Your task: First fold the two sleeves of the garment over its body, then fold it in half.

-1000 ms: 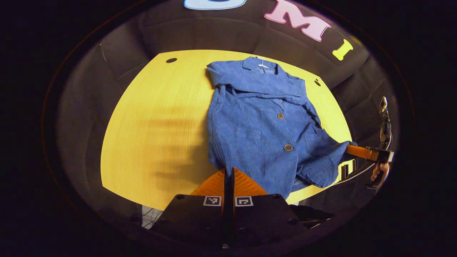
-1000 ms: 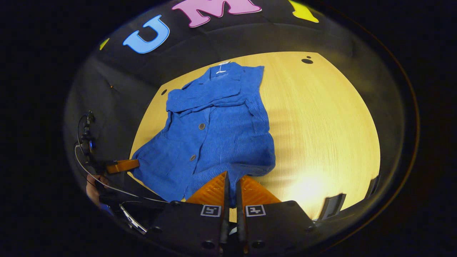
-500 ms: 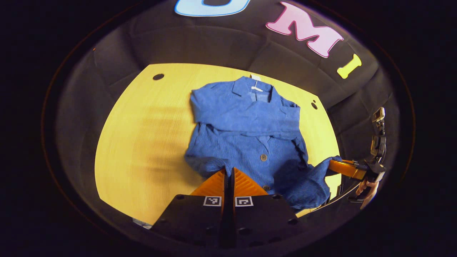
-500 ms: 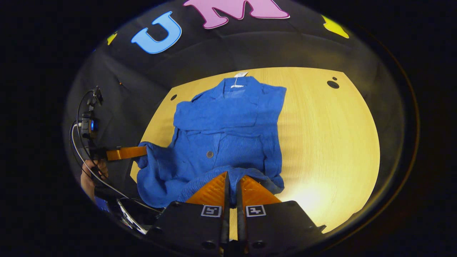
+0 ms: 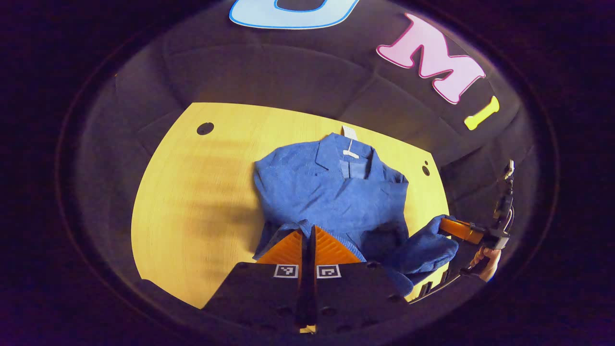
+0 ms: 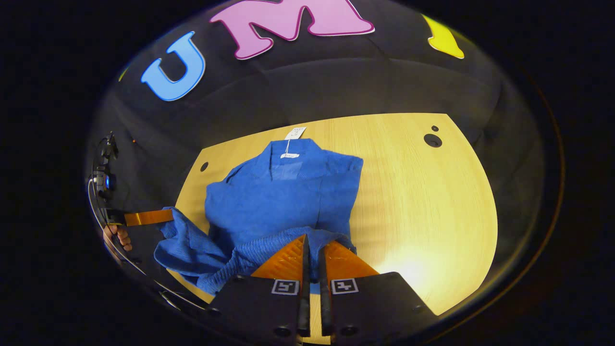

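Garment (image 5: 336, 197): blue corduroy jacket, lying on the desk with its collar toward the far edge and a white tag (image 6: 295, 133) at the neck. Both sleeves lie folded across the chest. The near hem is lifted off the desk at two corners and carried up over the lower body, so the cloth bunches and sags between the two grips.

Left tongs (image 5: 307, 240): fingers pressed together on one hem corner of the garment, seen at the bottom of the left gripper view; in the right gripper view they show farther off at the left (image 6: 166, 217), cloth hanging from them, with a hand (image 6: 117, 236) on the handle.

Right tongs (image 6: 313, 250): fingers closed on the other hem corner, a strip of blue cloth between them; in the left gripper view they show at the right (image 5: 444, 226), held by a hand (image 5: 485, 264).

Desk (image 6: 423, 206): yellow wood-grain top, round holes near its far corners, bare to the garment's outer sides.

Booth wall (image 5: 269, 67): black cloth behind the desk.
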The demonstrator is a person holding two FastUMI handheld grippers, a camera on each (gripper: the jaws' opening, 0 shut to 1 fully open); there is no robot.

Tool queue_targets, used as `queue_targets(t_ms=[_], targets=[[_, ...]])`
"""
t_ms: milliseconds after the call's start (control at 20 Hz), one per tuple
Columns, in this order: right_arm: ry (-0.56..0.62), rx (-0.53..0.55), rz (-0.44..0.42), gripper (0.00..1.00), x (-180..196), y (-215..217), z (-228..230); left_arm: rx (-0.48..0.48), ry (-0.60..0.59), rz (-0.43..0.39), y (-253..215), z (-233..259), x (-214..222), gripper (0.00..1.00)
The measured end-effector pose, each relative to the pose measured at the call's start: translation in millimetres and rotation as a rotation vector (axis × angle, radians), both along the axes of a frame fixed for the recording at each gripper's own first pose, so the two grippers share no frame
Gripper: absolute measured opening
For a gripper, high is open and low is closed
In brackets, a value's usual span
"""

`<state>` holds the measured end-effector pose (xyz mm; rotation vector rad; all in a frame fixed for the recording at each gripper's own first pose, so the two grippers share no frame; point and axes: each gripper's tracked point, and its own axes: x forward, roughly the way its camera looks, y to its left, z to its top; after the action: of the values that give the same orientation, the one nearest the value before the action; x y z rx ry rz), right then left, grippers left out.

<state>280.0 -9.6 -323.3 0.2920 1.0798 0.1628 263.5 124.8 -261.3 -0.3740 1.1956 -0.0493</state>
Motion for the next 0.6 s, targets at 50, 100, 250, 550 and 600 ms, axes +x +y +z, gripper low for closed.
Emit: queue_targets(t_ms=[50,100,250,550,600], targets=[[0.004,-0.006,0.008,0.11,18,-2,-5,0.005,0.019,0.008,1,-6,11,0.00],[0.007,-0.014,0.017,0.10,36,-5,-11,0.030,0.035,0.026,8,-15,23,0.00],[0.015,-0.013,0.023,0.11,85,-3,-31,0.031,0.092,0.100,16,-45,51,0.00],[0.063,-0.022,0.036,0.10,125,-4,-77,-0.006,0.130,0.177,39,-83,91,0.00],[0.071,-0.016,0.029,0.10,127,-6,-80,-0.030,0.137,0.199,39,-85,96,0.00]])
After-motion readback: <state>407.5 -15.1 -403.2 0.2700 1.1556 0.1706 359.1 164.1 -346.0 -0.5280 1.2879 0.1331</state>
